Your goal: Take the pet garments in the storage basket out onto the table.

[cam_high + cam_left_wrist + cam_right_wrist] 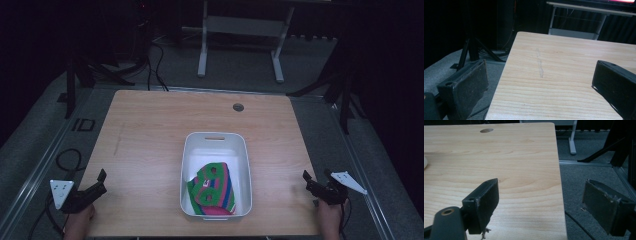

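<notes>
A white plastic bin [216,141] stands near the middle of the wooden table [150,130]. Inside it lies a folded cloth [212,190] striped green, pink and blue. My left gripper [102,179] rests at the table's front left corner, open with nothing between its jaws; the left gripper view has its wide-apart pads [469,87] over the table's left edge. At the front right edge sits my right gripper [306,179], also open and empty, one of its fingers [486,202] over the wood and the other over the floor.
A round cable hole [238,107] sits near the table's far edge. Beyond the table stand a white desk frame [240,30] and dark tripod legs [345,90]. Cables [155,65] run over the grey carpet at the back left.
</notes>
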